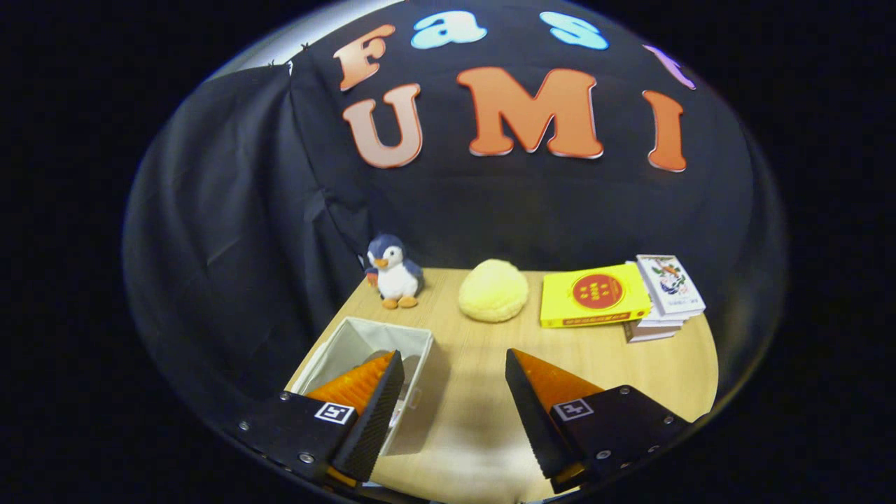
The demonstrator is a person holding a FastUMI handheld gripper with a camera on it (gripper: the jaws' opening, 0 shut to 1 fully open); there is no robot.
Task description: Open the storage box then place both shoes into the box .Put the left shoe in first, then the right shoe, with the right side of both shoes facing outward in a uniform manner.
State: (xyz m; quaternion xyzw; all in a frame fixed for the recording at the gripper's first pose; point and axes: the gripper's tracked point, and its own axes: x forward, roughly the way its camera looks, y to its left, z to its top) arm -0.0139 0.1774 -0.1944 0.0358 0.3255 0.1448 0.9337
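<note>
The storage box [413, 334] is a white, open-topped fabric bin standing on the wooden table at the near left. Its inside is mostly hidden by my left finger [364, 392], which hangs over it; a small dark shape shows at the bottom, and I cannot tell what it is. My gripper [453, 364] is open, raised above the table, with only bare wood between the fingers. The right finger [542, 392] hovers over the tabletop to the right of the box.
Along the back of the table [490, 350] stand a plush penguin [394, 273], a round yellow bun-like cushion [493, 290], a flat yellow box [593, 295] and a stack of small books [665, 294]. Black cloth walls close the back and left.
</note>
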